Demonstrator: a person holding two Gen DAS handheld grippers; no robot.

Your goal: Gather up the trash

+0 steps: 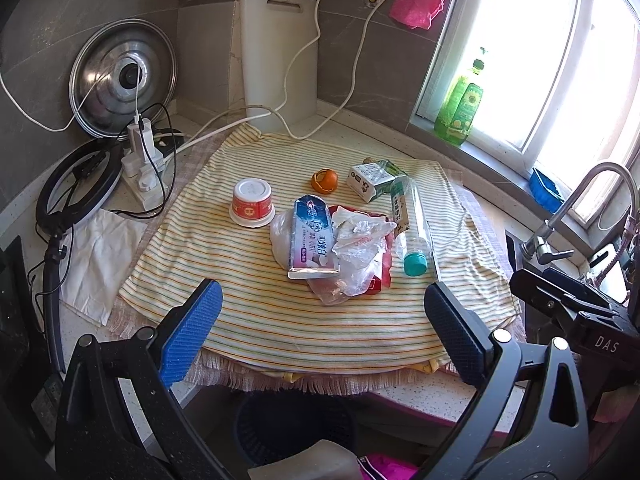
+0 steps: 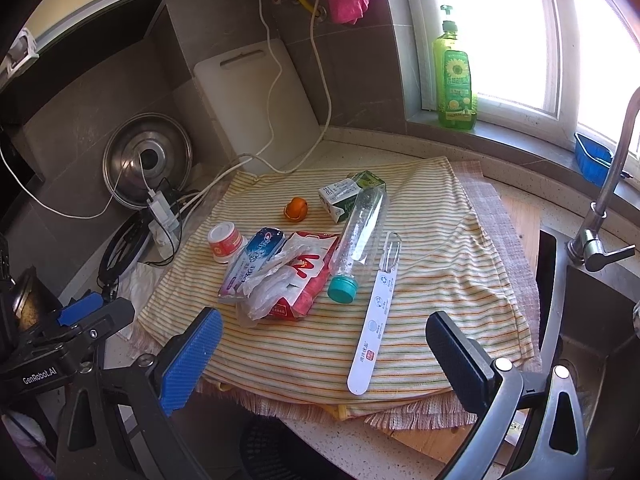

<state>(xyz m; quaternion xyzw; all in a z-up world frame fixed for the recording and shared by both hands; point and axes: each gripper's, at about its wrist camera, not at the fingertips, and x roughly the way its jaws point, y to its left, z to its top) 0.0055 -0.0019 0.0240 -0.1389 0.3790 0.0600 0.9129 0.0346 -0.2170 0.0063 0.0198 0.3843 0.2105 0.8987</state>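
Trash lies on a striped cloth (image 1: 248, 312) (image 2: 440, 280): a red-and-white cup upside down (image 1: 252, 203) (image 2: 225, 241), a toothpaste box (image 1: 313, 238) (image 2: 250, 266), crumpled plastic (image 1: 360, 244) (image 2: 276, 284) over a red wrapper (image 2: 310, 280), an orange peel (image 1: 324, 181) (image 2: 296, 209), a small carton (image 1: 370, 181) (image 2: 344, 196), a clear bottle with a teal cap (image 1: 410, 224) (image 2: 356, 240) and a white toothbrush package (image 2: 374, 320). My left gripper (image 1: 322, 332) hovers open near the cloth's front edge, holding nothing. My right gripper (image 2: 324, 348) is open too, just before the toothbrush package.
A white cutting board (image 1: 280, 56) and a pot lid (image 1: 122, 76) lean on the back wall beside a power strip (image 1: 142, 160) with cables. A green soap bottle (image 2: 454, 76) stands on the sill. Faucet and sink (image 2: 600, 220) at right. A dark bin (image 1: 296, 428) sits below the counter edge.
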